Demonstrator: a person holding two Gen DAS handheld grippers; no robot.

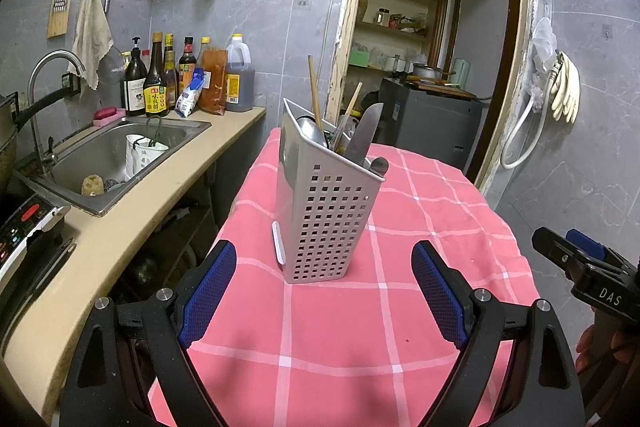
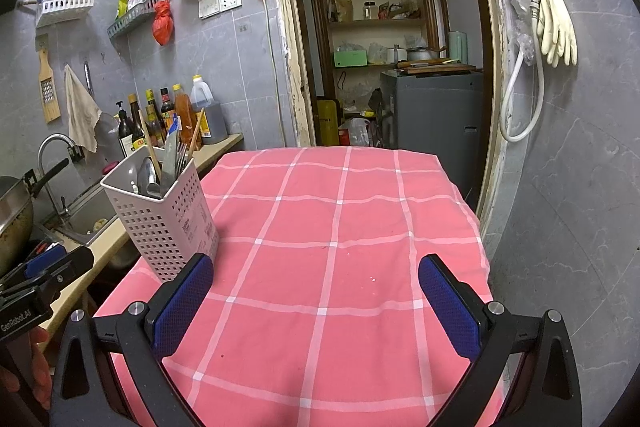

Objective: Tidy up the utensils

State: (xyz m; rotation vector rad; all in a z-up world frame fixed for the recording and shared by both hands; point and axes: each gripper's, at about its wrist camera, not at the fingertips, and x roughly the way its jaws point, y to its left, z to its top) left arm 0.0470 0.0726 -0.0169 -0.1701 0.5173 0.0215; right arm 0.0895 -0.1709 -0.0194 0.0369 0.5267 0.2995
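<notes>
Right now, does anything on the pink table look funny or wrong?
One thing: the knife stands blade up in the utensil holder, its sharp end poking out beside the chopsticks and spoon. Nothing looks spilled on the pink tablecloth.

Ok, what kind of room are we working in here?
Most likely a small home kitchen: a steel sink with a faucet, sauce bottles on the counter, and a utensil caddy on the checked tablecloth.
</notes>
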